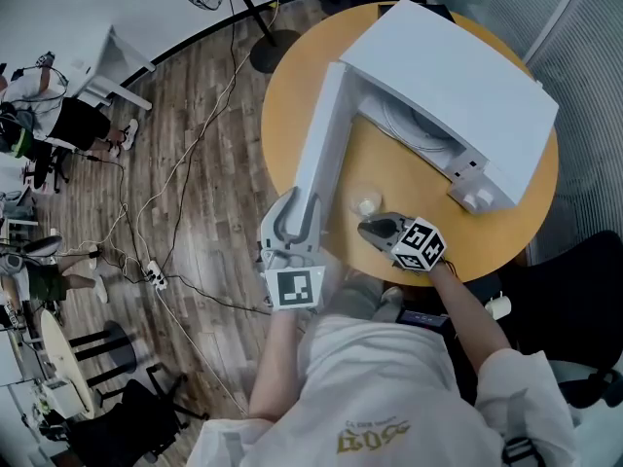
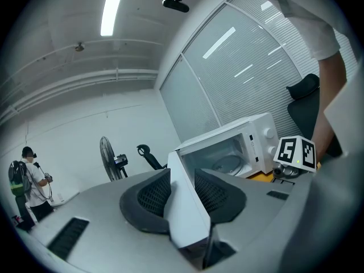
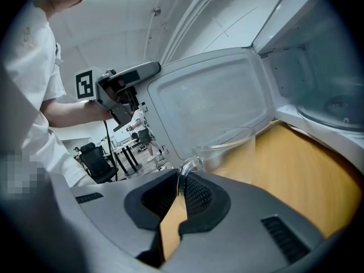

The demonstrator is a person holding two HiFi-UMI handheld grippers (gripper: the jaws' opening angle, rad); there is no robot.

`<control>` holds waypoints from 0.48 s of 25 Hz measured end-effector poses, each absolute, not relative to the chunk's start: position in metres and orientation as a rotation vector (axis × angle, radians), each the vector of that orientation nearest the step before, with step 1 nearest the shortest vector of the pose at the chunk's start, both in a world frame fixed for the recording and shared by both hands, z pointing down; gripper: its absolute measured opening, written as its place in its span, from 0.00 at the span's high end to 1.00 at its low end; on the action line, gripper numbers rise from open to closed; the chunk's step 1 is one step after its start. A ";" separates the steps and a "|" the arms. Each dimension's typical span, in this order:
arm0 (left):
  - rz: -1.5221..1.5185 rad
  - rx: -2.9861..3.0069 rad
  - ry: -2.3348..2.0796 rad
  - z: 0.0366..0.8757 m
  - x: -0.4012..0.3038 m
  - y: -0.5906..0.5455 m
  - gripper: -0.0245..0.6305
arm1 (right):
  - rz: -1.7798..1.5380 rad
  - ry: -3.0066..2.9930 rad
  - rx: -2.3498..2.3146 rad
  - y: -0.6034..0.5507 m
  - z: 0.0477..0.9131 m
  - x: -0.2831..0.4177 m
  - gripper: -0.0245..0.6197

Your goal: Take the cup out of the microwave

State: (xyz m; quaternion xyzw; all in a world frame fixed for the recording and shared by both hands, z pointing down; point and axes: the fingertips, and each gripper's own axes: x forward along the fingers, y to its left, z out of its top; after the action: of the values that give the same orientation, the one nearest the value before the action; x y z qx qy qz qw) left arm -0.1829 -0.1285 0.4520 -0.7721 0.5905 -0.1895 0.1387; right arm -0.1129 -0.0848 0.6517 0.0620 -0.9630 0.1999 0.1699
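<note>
The white microwave [image 1: 458, 86] stands on a round wooden table [image 1: 292, 86] with its door [image 1: 326, 134] swung wide open. My left gripper [image 1: 300, 207] is shut on the door's free edge [image 2: 185, 209], with a pad on each side of the panel. A clear glass cup [image 3: 236, 147] is out on the tabletop in front of the open cavity, between door and oven. My right gripper [image 3: 181, 186] is shut on the cup's thin glass handle. In the head view the cup [image 1: 368, 203] is a pale spot just ahead of the right gripper [image 1: 367, 228].
The glass turntable [image 3: 335, 104] lies inside the cavity. The microwave's knobs [image 1: 477, 197] face the table's near right edge. Cables [image 1: 185, 163] and a fan stand [image 1: 268, 47] are on the wooden floor to the left. A person [image 2: 31, 181] stands far off.
</note>
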 end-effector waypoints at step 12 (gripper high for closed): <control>-0.531 -2.225 1.696 0.451 -0.182 -0.129 0.74 | 0.517 -2.672 0.231 -0.078 0.673 -0.098 0.91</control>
State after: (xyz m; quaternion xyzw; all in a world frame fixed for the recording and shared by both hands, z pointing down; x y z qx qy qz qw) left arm -0.1820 -0.1285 0.4511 -0.7729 0.5891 -0.1845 0.1467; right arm -0.0981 -0.0783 0.6732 0.0829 -0.9577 0.1854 0.2036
